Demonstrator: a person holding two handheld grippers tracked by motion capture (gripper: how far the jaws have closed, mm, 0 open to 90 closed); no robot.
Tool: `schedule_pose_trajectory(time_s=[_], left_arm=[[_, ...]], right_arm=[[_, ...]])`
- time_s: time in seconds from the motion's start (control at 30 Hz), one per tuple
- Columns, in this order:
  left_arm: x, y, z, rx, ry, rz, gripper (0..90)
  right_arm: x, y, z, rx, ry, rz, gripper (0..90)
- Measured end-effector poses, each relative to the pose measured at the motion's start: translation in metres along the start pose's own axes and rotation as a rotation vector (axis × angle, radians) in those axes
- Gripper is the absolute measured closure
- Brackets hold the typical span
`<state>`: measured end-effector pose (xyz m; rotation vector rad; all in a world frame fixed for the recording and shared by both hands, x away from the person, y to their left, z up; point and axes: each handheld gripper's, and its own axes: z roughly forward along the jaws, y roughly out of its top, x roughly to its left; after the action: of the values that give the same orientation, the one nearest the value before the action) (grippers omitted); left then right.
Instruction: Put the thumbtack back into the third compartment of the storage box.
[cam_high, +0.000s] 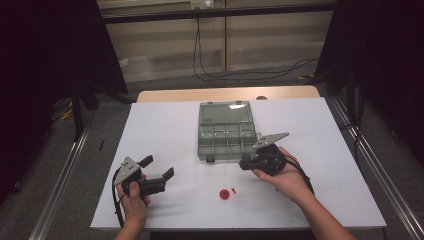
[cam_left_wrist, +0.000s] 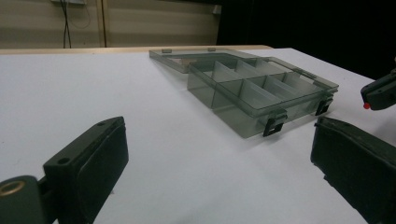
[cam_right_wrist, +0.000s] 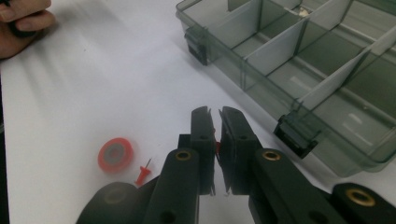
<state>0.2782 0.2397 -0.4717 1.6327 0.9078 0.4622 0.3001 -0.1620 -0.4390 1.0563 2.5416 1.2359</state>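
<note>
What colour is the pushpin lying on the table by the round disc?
Red pushpin, clearest in the right gripper view, beside the red disc.

A lab-style recording station, not a home or shop.

A bare white tabletop (cam_high: 165, 130) laid over a wooden board stands alone on a grey floor, flanked by metal rails (cam_high: 60, 180) running along both sides. Black curtains (cam_high: 45, 60) hang to the left and right and shut the spot off from the room. Behind the tabletop, a plain beige wall (cam_high: 160, 45) carries a socket box (cam_high: 201, 4), with black cables (cam_high: 210, 65) dropping from it and trailing loose over the floor. The light is dim and even, and the fixed camera looks down from above.
</note>
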Motion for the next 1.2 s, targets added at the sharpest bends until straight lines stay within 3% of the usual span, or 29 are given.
schedule_pose_trajectory(time_s=[0.03,0.57,1.2], left_arm=[[0.001,0.000,-0.001,0.007,-0.004,0.019,4.3],[-0.002,-0.001,-0.003,0.027,-0.002,0.038,4.3],[-0.002,-0.001,-0.002,0.012,-0.015,0.030,4.2]], right_arm=[[-0.001,0.002,0.000,0.000,0.003,0.004,84.6],[-0.019,0.022,-0.002,-0.011,-0.016,0.038,84.5],[-0.036,0.046,0.010,-0.031,-0.042,0.082,84.6]])
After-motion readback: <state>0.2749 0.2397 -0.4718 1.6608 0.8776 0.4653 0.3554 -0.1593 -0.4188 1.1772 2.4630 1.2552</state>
